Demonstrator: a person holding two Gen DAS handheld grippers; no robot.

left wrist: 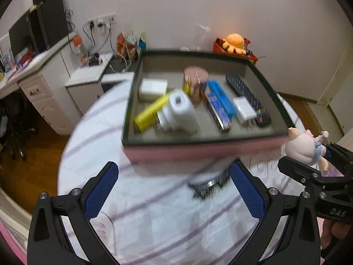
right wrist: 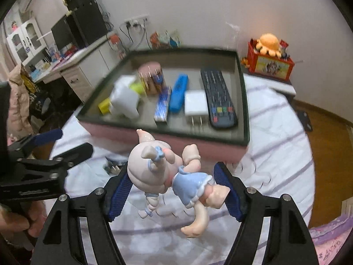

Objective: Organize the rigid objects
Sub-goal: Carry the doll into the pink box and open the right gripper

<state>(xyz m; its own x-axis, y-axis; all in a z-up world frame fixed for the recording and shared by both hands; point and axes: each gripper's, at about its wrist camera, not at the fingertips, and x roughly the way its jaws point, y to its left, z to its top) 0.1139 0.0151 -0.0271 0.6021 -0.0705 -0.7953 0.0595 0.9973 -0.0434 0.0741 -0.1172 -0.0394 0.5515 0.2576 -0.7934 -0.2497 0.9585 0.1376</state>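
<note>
Right gripper clamps the doll sideways, head against one pad and rear against the other, just short of the box.

From my remote seat I read the doll as light, stiff and glossy, hence liable to slip; its thin arms, plaits and legs look breakable, so I judge the head and trunk the right hold, as taken now. It hangs clear of the striped cloth. Left gripper stands wide with nothing between its pads, above a small toothed item too blurred to name. Beyond, the box already holds a remote, charger, blue case, can and other pieces; bare floor beside the remote could take the doll, laid flat.
</note>
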